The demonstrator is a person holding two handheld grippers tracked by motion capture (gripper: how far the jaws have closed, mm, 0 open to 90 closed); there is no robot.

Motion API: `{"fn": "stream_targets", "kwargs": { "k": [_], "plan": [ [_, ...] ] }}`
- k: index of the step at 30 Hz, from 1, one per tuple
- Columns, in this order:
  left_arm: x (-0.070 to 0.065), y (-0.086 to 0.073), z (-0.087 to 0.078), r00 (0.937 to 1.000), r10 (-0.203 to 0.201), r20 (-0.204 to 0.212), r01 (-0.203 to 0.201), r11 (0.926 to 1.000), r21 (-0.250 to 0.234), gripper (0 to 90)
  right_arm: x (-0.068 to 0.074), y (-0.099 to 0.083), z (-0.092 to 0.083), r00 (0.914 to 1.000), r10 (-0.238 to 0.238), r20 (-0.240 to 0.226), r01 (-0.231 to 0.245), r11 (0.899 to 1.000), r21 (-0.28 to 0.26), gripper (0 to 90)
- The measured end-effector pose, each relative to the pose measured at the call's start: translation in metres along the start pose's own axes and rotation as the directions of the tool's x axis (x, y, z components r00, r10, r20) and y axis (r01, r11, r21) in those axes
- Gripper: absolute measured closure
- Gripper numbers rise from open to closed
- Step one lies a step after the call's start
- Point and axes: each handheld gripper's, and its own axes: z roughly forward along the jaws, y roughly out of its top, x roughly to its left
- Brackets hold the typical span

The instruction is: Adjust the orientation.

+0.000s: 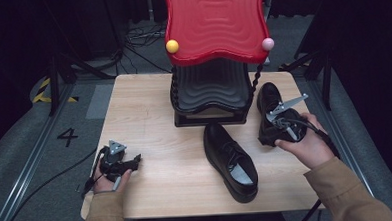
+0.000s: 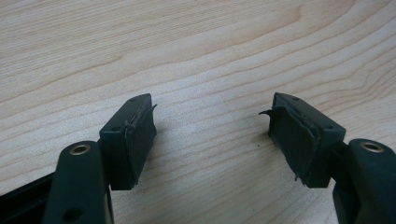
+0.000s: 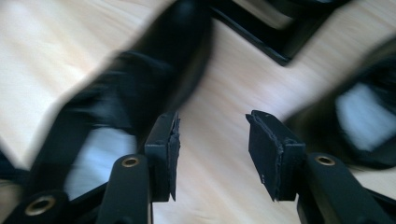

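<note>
Right hand-held gripper (image 1: 279,118) is held open and empty over the far shoe (image 1: 271,112); next, a grasp on it is likely called for

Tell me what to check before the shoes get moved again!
1. Right hand-held gripper open, nothing between its jaws: ok.
2. Left hand-held gripper open, nothing between its jaws: ok.
3. Near shoe lying flat on the table: ok.
4. Far shoe free of the right hand-held gripper: cannot tell, the hand covers part of it.
5. Rack lower shelf free for shoes: ok.
</note>
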Motion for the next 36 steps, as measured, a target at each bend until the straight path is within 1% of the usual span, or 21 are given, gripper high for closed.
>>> {"fn": "stream_targets", "kwargs": {
  "k": [3, 5, 7, 10, 14, 17, 18, 19, 20, 21, 22, 23, 24, 25, 29, 30, 31, 33, 36],
  "plan": [
    [0.000, 0.000, 0.000, 1.0000, 0.001, 0.001, -0.001, 1.0000, 0.000, 31.9, -0.024, 0.002, 0.006, 0.9985, 0.034, 0.043, -0.034, 0.999, 0.012, 56.0],
    [0.000, 0.000, 0.000, 1.0000, 0.001, 0.002, -0.001, 1.0000, 0.000, 31.9, -0.041, 0.004, 0.012, 0.9957, 0.055, 0.075, -0.056, 0.998, 0.020, 56.2],
    [0.000, 0.000, 0.000, 1.0000, 0.001, 0.002, -0.001, 1.0000, 0.001, 31.8, -0.053, 0.005, 0.019, 0.9932, 0.071, 0.092, -0.076, 0.996, 0.042, 56.1],
    [0.000, 0.000, 0.000, 1.0000, 0.001, 0.002, -0.001, 1.0000, 0.001, 31.9, -0.064, 0.008, 0.029, 0.9902, 0.084, 0.111, -0.092, 0.994, 0.062, 55.9],
    [0.001, 0.001, 0.001, 1.0000, 0.002, 0.001, -0.002, 1.0000, -0.001, 31.5, -0.076, 0.010, 0.046, 0.9872, 0.116, 0.109, -0.128, 0.986, 0.109, 55.4],
    [0.001, 0.001, 0.001, 1.0000, 0.000, 0.000, 0.000, 1.0000, -0.001, 31.5, -0.082, 0.010, 0.059, 0.9863, 0.135, 0.095, -0.148, 0.977, 0.152, 56.3],
    [0.001, 0.001, 0.001, 1.0000, 0.000, 0.000, 0.000, 1.0000, -0.001, 31.5, -0.082, 0.010, 0.059, 0.9863, 0.135, 0.095, -0.148, 0.977, 0.152, 56.3],
    [0.001, 0.001, 0.001, 1.0000, 0.001, -0.001, -0.001, 1.0000, -0.001, 31.5, -0.084, 0.010, 0.066, 0.9865, 0.140, 0.085, -0.153, 0.973, 0.173, 58.7],
    [0.001, 0.001, 0.001, 1.0000, 0.001, -0.001, -0.001, 1.0000, -0.001, 31.5, -0.084, 0.010, 0.066, 0.9865, 0.140, 0.085, -0.153, 0.973, 0.173, 58.7],
    [0.001, 0.001, 0.001, 1.0000, 0.002, 0.000, -0.002, 1.0000, -0.001, 31.5, -0.084, 0.009, 0.069, 0.9856, 0.151, 0.075, -0.163, 0.969, 0.184, 61.1],
    [0.001, 0.001, 0.001, 1.0000, 0.002, 0.000, -0.002, 1.0000, -0.001, 31.5, -0.085, 0.009, 0.073, 0.9860, 0.157, 0.056, -0.165, 0.966, 0.197, 65.8],
    [0.001, 0.001, 0.001, 1.0000, 0.002, 0.000, -0.002, 1.0000, 0.000, 31.5, -0.086, 0.008, 0.075, 0.9858, 0.163, 0.040, -0.168, 0.965, 0.199, 69.8],
    [0.001, 0.001, 0.001, 1.0000, 0.002, 0.001, -0.002, 1.0000, -0.001, 31.5, -0.086, 0.008, 0.077, 0.9835, 0.180, 0.015, -0.179, 0.963, 0.202, 77.3],
    [0.001, 0.001, 0.001, 1.0000, 0.002, 0.000, -0.002, 1.0000, 0.000, 31.5, -0.086, 0.008, 0.078, 0.9833, 0.182, 0.000, -0.178, 0.964, 0.199, 78.8],
    [0.002, 0.002, 0.002, 1.0000, 0.005, 0.000, -0.005, 1.0000, 0.004, 31.5, -0.089, 0.006, 0.077, 0.9813, 0.190, -0.028, -0.182, 0.964, 0.193, 81.8],
    [0.002, 0.002, 0.002, 1.0000, 0.005, 0.000, -0.005, 1.0000, 0.004, 31.5, -0.089, 0.006, 0.077, 0.9813, 0.190, -0.028, -0.182, 0.964, 0.193, 81.8],
    [0.002, 0.002, 0.002, 1.0000, 0.004, -0.001, -0.004, 1.0000, 0.002, 31.5, -0.089, 0.005, 0.077, 0.9837, 0.177, -0.032, -0.168, 0.969, 0.182, 82.0],
    [0.002, 0.002, 0.002, 1.0000, 0.002, 0.000, -0.002, 1.0000, 0.001, 31.5, -0.089, 0.005, 0.077, 0.9848, 0.171, -0.032, -0.162, 0.970, 0.180, 82.0],
    [0.002, 0.002, 0.002, 1.0000, 0.000, -0.001, 0.000, 1.0000, 0.002, 31.5, -0.087, 0.006, 0.075, 0.9893, 0.145, -0.019, -0.140, 0.975, 0.174, 81.8]
  ]
}}
